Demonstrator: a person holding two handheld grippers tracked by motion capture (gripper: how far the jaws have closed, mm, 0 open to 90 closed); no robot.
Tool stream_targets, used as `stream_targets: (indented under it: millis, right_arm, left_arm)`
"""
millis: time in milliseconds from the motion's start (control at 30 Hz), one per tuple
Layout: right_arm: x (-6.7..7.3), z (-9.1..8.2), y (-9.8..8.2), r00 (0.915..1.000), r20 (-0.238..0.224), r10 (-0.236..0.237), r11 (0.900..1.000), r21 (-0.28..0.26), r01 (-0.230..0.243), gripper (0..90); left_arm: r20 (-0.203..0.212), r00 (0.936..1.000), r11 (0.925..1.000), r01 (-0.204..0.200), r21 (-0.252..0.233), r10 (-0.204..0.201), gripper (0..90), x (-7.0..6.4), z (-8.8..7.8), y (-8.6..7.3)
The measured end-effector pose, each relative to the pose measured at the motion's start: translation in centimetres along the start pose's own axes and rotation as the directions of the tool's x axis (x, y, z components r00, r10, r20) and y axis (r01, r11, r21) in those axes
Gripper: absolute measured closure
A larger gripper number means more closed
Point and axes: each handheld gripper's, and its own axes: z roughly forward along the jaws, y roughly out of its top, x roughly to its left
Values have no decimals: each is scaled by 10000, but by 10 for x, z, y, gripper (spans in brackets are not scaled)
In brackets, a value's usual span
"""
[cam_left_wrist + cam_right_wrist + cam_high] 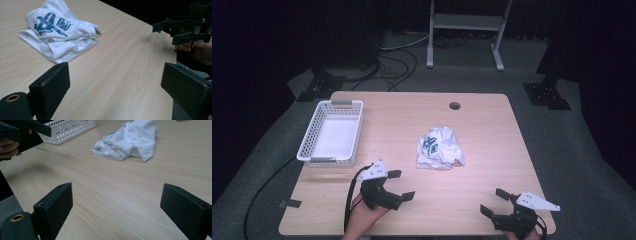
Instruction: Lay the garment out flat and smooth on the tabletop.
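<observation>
A crumpled white T-shirt (439, 147) with a blue print lies near the middle of the wooden table (482, 120). My left gripper (402, 184) hovers at the front left, open and holding nothing, its jaws pointing right toward the shirt (57, 32). At the front right corner my right gripper (494, 201) is open too, with nothing between its jaws, and the shirt (130, 141) lies well ahead of it. The left gripper view also catches the right gripper (165, 33) across the table.
A white perforated plastic basket (332, 132) stands with nothing in it at the table's left side, also seen in the right gripper view (67, 130). A round cable hole (455, 106) sits near the far edge. Bare wood lies between both grippers and the shirt.
</observation>
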Motion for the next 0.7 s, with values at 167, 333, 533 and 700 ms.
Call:
stream_targets:
  millis: [167, 333, 533, 700]
  right_arm:
    - [1, 0, 0, 10000, -53, -4, 10000, 36, 4, 106]
    - [3, 3, 2, 9999, -116, -97, 9999, 88, 98, 107]
    - [7, 10, 9, 9993, -243, -287, 9995, 147, 291, 106]
    - [7, 18, 17, 9984, -396, -403, 9988, 244, 413, 106]
  left_arm:
    - [-26, 10000, 10000, -29, -10, 29, 76, 0, -1, 1]
    - [-25, 10000, 10000, -63, -28, 63, 76, -1, -2, 1]
    - [-69, 10000, 10000, -7, -76, 7, 76, -1, -5, 0]
    - [-167, 9999, 9999, 17, -111, -19, 76, 1, -9, -1]
